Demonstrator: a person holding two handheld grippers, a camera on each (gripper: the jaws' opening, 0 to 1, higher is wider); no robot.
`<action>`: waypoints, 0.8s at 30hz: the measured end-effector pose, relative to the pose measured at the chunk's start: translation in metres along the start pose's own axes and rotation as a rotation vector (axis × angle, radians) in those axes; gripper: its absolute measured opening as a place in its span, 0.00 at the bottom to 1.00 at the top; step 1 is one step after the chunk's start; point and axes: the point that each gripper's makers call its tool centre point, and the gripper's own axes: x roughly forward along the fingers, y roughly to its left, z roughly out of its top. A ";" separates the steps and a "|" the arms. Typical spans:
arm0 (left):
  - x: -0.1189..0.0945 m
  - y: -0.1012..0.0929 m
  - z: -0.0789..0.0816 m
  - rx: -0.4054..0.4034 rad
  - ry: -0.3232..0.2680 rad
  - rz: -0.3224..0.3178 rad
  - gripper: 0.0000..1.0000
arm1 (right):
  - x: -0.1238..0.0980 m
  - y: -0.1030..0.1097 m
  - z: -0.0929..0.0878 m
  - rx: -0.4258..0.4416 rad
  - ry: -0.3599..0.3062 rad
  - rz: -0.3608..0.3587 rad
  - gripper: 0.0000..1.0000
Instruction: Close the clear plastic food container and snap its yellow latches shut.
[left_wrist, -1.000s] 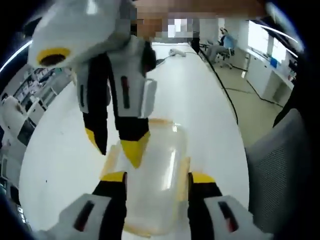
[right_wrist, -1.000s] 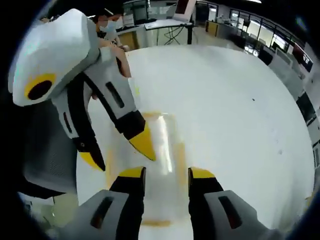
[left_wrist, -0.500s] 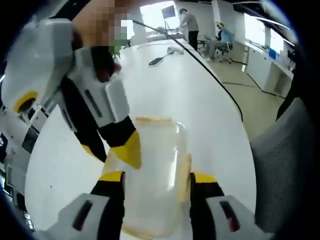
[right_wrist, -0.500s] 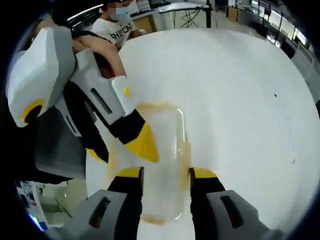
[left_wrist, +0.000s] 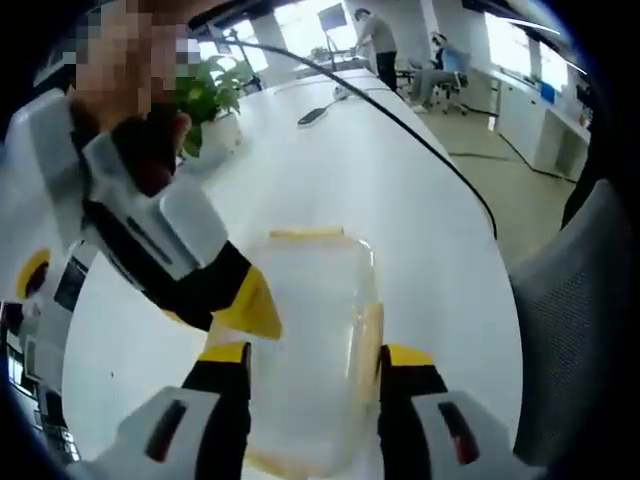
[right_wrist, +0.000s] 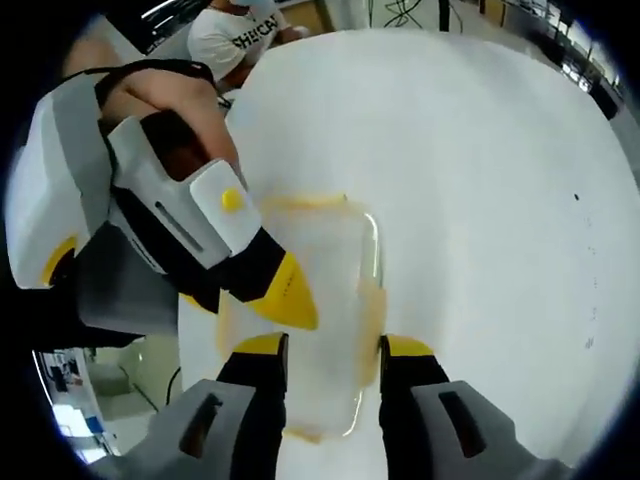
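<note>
The clear plastic container (left_wrist: 305, 330) lies on the white table (left_wrist: 420, 210) with its lid on. Yellow latches show at its far end (left_wrist: 307, 233) and right side (left_wrist: 369, 338). My left gripper (left_wrist: 316, 356) stands open, its yellow-tipped jaws straddling the lid from above. My right gripper (left_wrist: 215, 312) slants in from the left, open, one tip over the lid's left edge. In the right gripper view the same container (right_wrist: 335, 270) sits between the open right gripper's (right_wrist: 332, 348) jaws, and the left gripper (right_wrist: 242, 300) reaches over its left side.
A grey chair back (left_wrist: 575, 330) stands to the right of the table. A black cable (left_wrist: 430, 140) runs along the table's far edge past a potted plant (left_wrist: 205, 100). A person in a white T-shirt (right_wrist: 240, 30) sits beyond the table. Bare tabletop (right_wrist: 480, 200) spreads right.
Both views have swung and tipped lower over the container. Each gripper's arm has tilted further sideways across the lid's left edge. The container has stayed put.
</note>
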 end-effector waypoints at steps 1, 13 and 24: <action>0.000 0.000 0.000 -0.001 0.000 0.001 0.46 | 0.000 0.000 0.000 -0.003 0.003 0.001 0.33; 0.001 -0.002 0.000 0.012 0.008 -0.009 0.43 | 0.003 0.007 0.002 -0.020 0.040 0.027 0.30; 0.002 0.001 0.000 0.002 0.028 0.010 0.43 | 0.003 0.001 0.001 -0.008 0.081 0.024 0.32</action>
